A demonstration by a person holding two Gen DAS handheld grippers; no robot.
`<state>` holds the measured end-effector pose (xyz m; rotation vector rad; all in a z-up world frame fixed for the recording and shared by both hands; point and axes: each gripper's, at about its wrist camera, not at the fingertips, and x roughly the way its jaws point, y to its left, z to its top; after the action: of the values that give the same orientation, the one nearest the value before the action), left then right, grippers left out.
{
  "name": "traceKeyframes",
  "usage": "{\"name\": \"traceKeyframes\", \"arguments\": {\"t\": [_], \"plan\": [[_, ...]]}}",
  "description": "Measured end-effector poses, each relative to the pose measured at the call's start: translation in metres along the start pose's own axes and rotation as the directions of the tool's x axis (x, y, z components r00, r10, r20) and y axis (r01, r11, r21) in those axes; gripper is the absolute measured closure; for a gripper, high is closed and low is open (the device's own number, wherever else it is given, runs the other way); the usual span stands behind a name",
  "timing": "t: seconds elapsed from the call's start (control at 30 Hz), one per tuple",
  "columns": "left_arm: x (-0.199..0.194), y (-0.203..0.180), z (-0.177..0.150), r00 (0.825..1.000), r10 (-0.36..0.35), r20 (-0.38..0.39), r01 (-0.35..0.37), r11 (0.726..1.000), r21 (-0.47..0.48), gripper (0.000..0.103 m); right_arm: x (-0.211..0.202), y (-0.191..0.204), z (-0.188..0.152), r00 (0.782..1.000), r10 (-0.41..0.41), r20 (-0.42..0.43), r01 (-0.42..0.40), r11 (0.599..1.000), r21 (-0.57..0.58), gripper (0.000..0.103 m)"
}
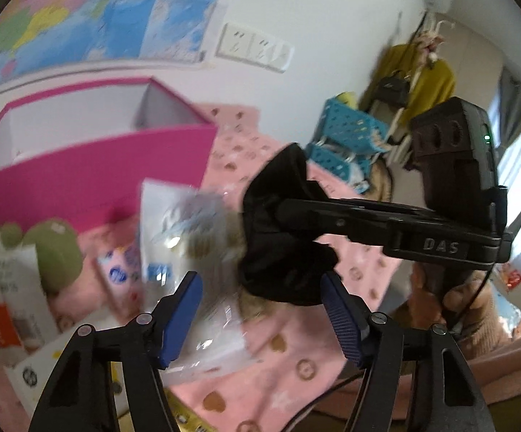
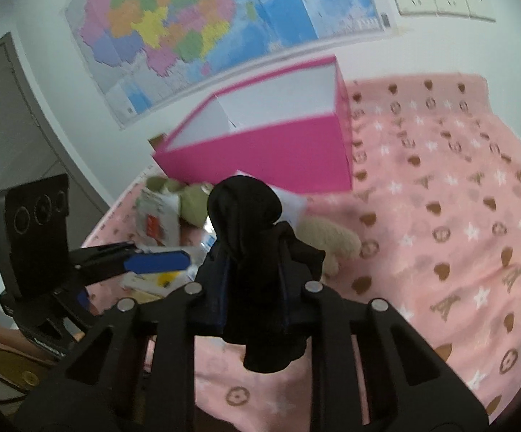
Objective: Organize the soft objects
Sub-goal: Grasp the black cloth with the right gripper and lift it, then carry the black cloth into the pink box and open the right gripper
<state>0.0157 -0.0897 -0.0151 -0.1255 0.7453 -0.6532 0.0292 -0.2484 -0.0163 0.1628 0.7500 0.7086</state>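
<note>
On right gripper [image 2: 257, 280]: "DAS" | clamps black cloth [image 2: 249, 223] | left gripper [image 1: 260, 309] parted, empty

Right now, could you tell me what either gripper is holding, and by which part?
The right gripper clamps a soft black cloth bundle around its middle, both ends sticking out. The left gripper holds nothing, its jaws apart.

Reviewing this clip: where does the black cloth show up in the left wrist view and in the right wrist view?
Left wrist view: the black cloth sits right of centre, clamped in the right claw that reaches in from the right, above the pink blanket.
Right wrist view: the black cloth fills the lower centre, bunched between that claw's own fingers.
Shared landmark: the pink box, upper left in the left view, centre in the right view.
</note>
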Motion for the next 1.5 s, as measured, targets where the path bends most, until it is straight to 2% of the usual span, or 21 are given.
{"name": "traceKeyframes", "arguments": {"t": [0.07,0.2,0.33,0.5,0.67,0.77,0.83,1.07,1.17,1.23,1.33,1.4,1.5], "plan": [[-0.003,-0.002,0.011,1.0,-0.023,0.02,0.023,1.0,0.01,0.039,-0.003,0.006,0.01,1.0,0.004,0.019,-0.004,1.0,-0.025,0.079],[-0.004,-0.004,0.033,0.998,0.007,0.059,-0.01,0.999,0.049,0.049,-0.004,0.018,0.034,0.997,0.042,0.058,-0.038,0.997,-0.069,0.079],[-0.009,0.008,0.059,0.994,0.049,0.094,-0.053,0.998,0.042,0.059,0.002,0.023,0.061,0.995,0.043,0.091,-0.034,0.994,-0.103,0.079],[-0.01,0.035,0.091,0.99,0.069,0.12,-0.07,0.997,0.009,0.063,0.013,0.021,0.097,0.991,0.039,0.127,-0.024,0.993,-0.119,0.079],[-0.004,0.055,0.12,0.984,0.119,0.134,-0.121,0.992,0.014,0.063,0.03,0.014,0.136,0.987,0.04,0.156,-0.022,0.993,-0.119,0.079],[0.002,0.07,0.133,0.984,0.124,0.128,-0.124,0.992,-0.008,0.063,0.047,0.007,0.154,0.989,0.021,0.148,-0.004,0.993,-0.114,0.079],[0.009,0.081,0.141,0.981,0.151,0.119,-0.15,0.989,-0.02,0.063,0.059,0.001,0.163,0.99,0.011,0.139,0.004,0.994,-0.107,0.079],[0.041,0.113,0.147,0.985,0.168,0.038,-0.164,0.983,-0.08,0.064,0.1,-0.02,0.173,0.996,-0.051,0.079,0.056,0.996,-0.063,0.076],[0.053,0.122,0.144,0.981,0.192,-0.003,-0.191,0.977,-0.093,0.064,0.116,-0.027,0.17,0.994,-0.107,0.034,0.109,0.992,-0.065,0.07],[0.062,0.129,0.141,0.975,0.218,-0.041,-0.221,0.968,-0.115,0.059,0.124,-0.03,0.168,0.989,-0.15,0.011,0.15,0.986,-0.068,0.061],[0.062,0.133,0.136,0.967,0.248,-0.053,-0.252,0.959,-0.126,0.055,0.129,-0.033,0.163,0.972,-0.237,-0.005,0.236,0.968,-0.086,0.05],[0.057,0.132,0.134,0.964,0.261,-0.046,-0.264,0.956,-0.128,0.053,0.127,-0.034,0.161,0.967,-0.256,-0.004,0.255,0.963,-0.082,0.048],[0.042,0.129,0.131,0.956,0.293,-0.009,-0.292,0.949,-0.118,0.051,0.118,-0.031,0.157,0.972,-0.235,0.009,0.235,0.969,-0.082,0.048]]}}
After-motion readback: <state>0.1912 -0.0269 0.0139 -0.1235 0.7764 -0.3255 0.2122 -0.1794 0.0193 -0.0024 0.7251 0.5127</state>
